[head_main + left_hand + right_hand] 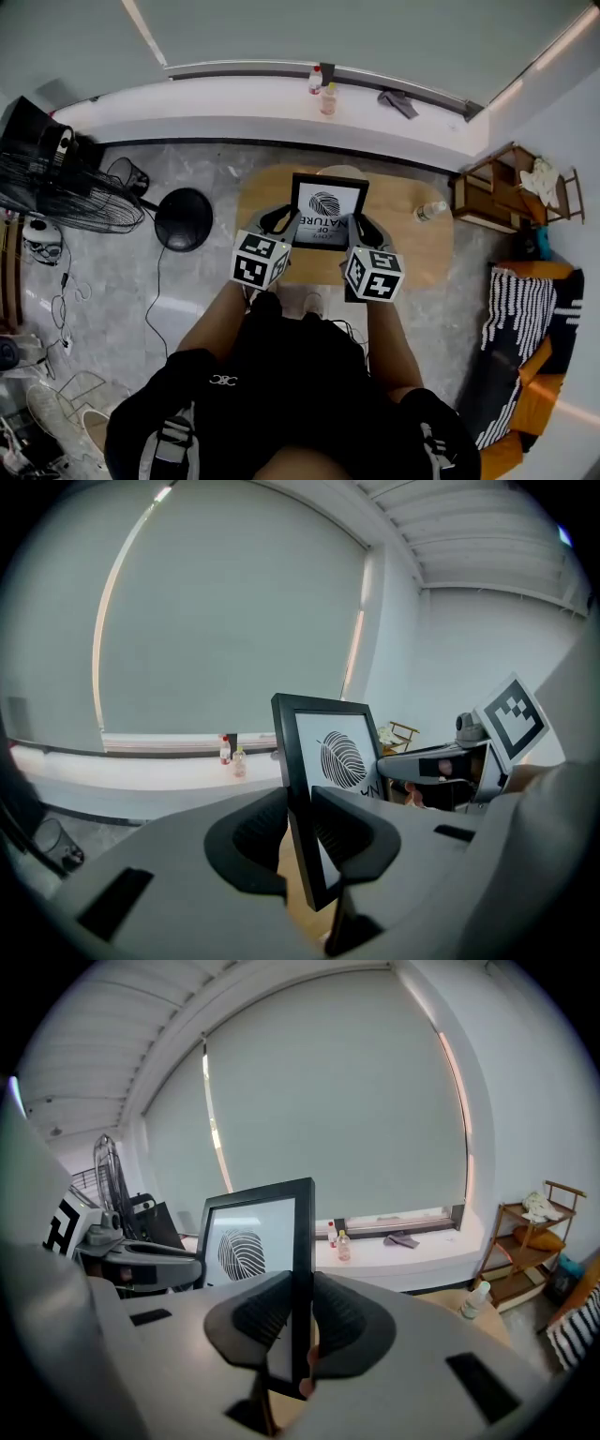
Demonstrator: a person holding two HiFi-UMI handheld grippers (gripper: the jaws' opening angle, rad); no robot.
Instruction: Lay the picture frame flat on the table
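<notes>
Black-rimmed, the picture frame [327, 211] is held upright over the wooden desk [412, 251] in the head view, between the left claw [278, 221] and the right claw [367, 231].

In the left gripper view, the left claw is pinched on one thin side edge, where a slip could be caused by tilting.

In the right gripper view, the right claw is clamped on the opposite edge, so the picture frame could be twisted by uneven lowering.
</notes>
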